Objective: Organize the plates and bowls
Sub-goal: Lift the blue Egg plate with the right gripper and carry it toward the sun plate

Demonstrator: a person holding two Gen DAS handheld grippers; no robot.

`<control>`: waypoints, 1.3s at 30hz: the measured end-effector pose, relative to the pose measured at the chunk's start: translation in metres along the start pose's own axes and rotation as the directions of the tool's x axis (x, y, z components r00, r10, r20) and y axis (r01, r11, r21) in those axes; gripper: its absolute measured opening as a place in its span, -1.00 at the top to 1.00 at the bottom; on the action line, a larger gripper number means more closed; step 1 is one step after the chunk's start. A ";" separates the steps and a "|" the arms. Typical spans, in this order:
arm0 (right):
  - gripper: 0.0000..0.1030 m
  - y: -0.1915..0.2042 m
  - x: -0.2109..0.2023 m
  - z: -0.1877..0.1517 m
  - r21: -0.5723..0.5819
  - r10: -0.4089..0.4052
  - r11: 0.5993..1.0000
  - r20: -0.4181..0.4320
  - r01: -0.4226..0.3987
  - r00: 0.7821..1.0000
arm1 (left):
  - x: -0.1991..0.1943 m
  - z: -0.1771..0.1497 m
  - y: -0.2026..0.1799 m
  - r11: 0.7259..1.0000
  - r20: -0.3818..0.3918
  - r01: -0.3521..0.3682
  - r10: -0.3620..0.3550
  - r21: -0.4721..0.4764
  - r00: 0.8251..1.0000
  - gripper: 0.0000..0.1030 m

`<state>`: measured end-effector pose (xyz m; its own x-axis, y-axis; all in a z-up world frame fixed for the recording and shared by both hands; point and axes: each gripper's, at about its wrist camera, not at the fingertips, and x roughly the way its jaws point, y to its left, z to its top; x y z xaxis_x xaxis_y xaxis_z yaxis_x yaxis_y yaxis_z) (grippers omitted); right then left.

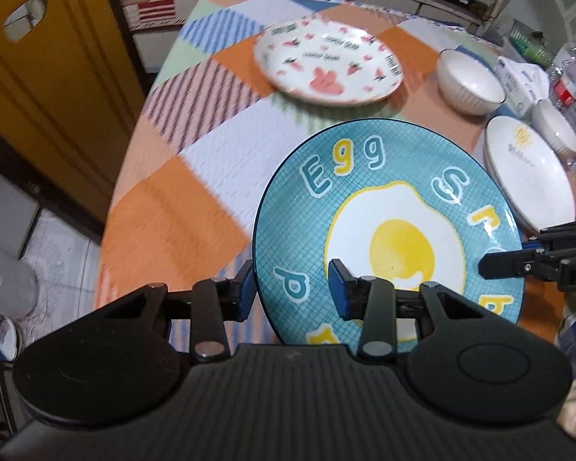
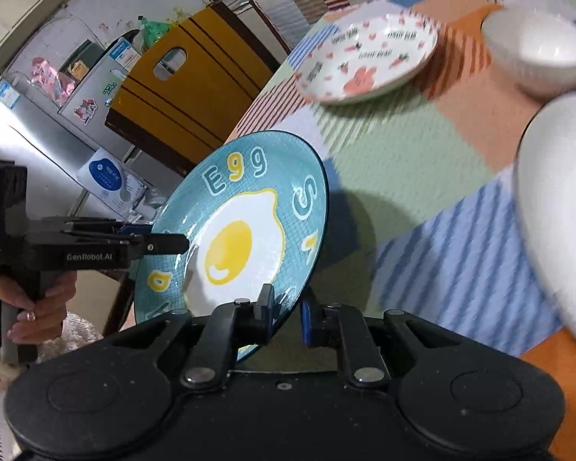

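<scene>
Both grippers' jaws pinch the egg plate (image 1: 364,207) by opposite rims; the strawberry plate (image 1: 326,61) lies beyond, upper centre of the left view.

Bare tablecloth (image 1: 196,192) left of pink-patterned plate (image 1: 328,63)

A: What do the right tongs (image 2: 286,317) hold?

B: The rim of the blue egg plate (image 2: 245,226), tilted up above the bench (image 2: 403,161). The left tongs (image 2: 172,244) clamp its left rim, a hand (image 2: 38,303) on their grip.

A: And farther off?

B: A pink-patterned plate (image 2: 368,57), with a white bowl (image 2: 537,50) to its right. A white plate (image 2: 556,211) sits near the right edge.
</scene>
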<state>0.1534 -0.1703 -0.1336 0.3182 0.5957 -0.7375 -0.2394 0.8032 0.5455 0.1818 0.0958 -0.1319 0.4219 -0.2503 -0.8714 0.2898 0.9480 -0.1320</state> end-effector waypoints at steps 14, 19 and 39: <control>0.64 -0.050 -0.011 0.029 -0.014 -0.093 0.996 -0.017 0.093 0.995 | 0.070 0.048 -0.024 0.996 -0.130 0.091 -0.089 0.013 0.988 0.26; 0.62 -0.043 -0.006 0.032 -0.022 -0.137 0.990 -0.035 0.136 0.990 | 0.083 0.049 -0.022 0.996 -0.131 0.087 -0.087 -0.009 0.987 0.26; 0.18 -0.013 0.032 0.052 -0.186 -0.413 0.900 -0.064 0.395 0.909 | 0.085 0.033 -0.026 0.999 -0.084 0.016 -0.019 -0.033 0.996 0.26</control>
<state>0.2141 -0.1611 -0.1436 0.3291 0.2097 -0.9207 -0.2602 0.9574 0.1251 0.2386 0.0433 -0.1870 0.3427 -0.2509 -0.9053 0.2683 0.9497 -0.1616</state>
